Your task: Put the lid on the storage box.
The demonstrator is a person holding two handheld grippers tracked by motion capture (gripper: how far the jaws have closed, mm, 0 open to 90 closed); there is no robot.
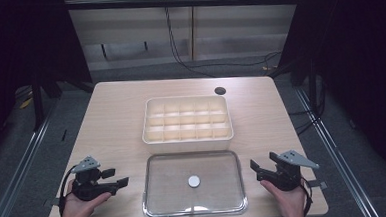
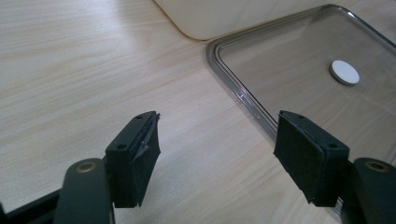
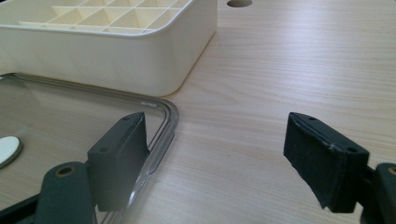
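Now both grippers rest low at the near edge of the table (image 1: 111, 118), one on each side of the clear lid (image 1: 193, 184). The lid lies flat, near the person, and the cream divided box (image 1: 187, 123) stands just beyond it, almost touching its far rim. The left gripper (image 1: 115, 178) has its jaws spread wide and holds nothing; the right gripper (image 1: 257, 169) is the same, spread and empty.

I judge the step is to take the lid from both short sides and place it on the box. To do it well, each gripper should come inward level with the table, so one jaw goes under the raised rim and one over it. Close both together, then lift evenly, because a thin transparent rim can slip. The small white disc (image 1: 194, 181) in the middle of the lid should be left alone.
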